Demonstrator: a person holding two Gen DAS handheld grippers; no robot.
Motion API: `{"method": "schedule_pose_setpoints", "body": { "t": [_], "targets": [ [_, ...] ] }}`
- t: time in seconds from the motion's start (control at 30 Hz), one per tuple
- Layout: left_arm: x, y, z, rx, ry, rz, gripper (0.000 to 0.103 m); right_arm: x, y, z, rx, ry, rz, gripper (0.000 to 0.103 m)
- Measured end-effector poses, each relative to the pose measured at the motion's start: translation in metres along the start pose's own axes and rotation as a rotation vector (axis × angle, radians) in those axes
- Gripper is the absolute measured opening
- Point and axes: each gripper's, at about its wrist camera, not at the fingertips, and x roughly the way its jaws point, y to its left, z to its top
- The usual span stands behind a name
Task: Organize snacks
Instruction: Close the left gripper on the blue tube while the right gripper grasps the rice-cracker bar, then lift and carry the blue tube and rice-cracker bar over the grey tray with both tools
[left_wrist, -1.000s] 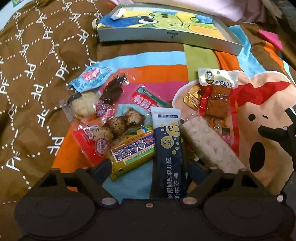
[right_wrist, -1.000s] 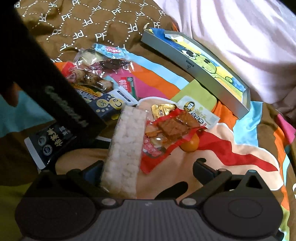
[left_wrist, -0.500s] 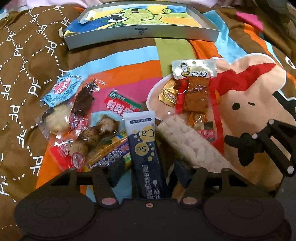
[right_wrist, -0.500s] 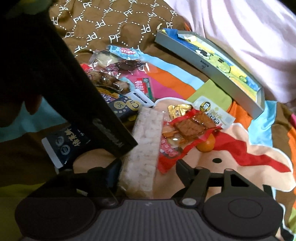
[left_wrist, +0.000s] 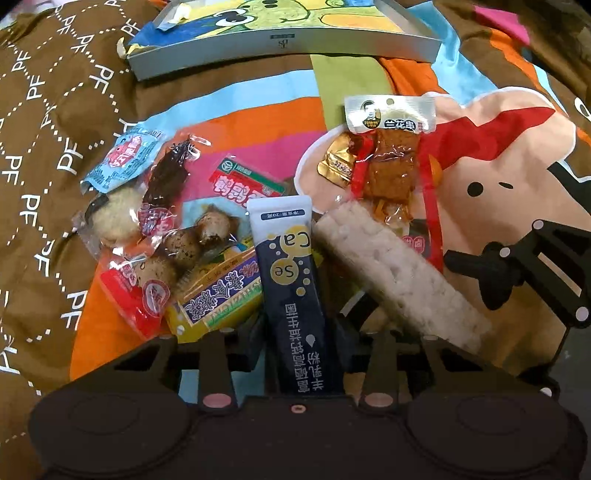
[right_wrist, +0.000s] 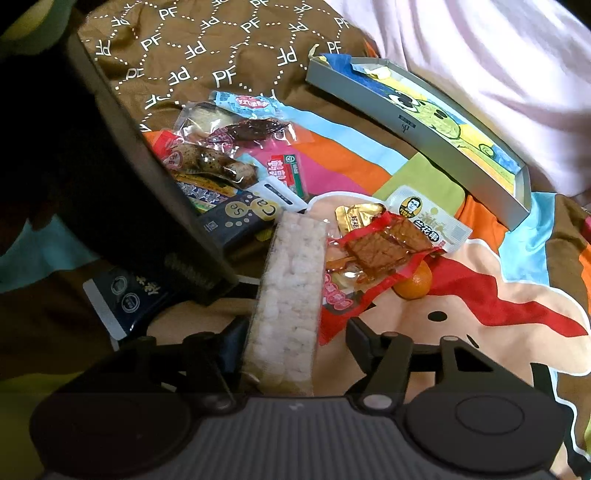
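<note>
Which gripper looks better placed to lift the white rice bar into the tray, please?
The right gripper: the rice bar lies between its closing fingers, while the left gripper straddles the dark blue sachet instead.

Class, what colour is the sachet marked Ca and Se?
Dark navy sachet with a white end, clearest in the left wrist view.

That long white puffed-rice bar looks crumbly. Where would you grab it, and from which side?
Grip the rice bar across its narrow width at the near end, coming from the side away from the grey box. It lies lengthwise toward the right gripper, whose jaws already straddle that end and are closing. Its far end is crowded by the red tofu packet and dark blue sachet.
</note>
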Motion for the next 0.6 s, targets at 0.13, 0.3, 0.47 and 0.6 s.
{"method": "schedule_pose_setpoints", "body": {
  "t": [0.13,0.3,0.47,0.6],
  "targets": [
    [0.001,0.001,0.003,-0.024,0.022,0.003,0.039,0.000,-0.003,0.000,0.010,-0.006,0.007,0.054],
    [0.010,-0.004,0.011,0.029,0.088,0.018,0.039,0.002,0.000,-0.001,-0.013,-0.005,-0.007,0.040],
    [0.010,0.000,0.018,-0.043,0.124,0.019,0.035,0.000,0.008,-0.002,-0.061,-0.009,-0.041,0.037],
    [0.004,0.003,0.017,-0.104,0.111,0.032,0.030,-0.006,0.009,-0.002,-0.062,-0.037,-0.058,0.036]
  ]
}}
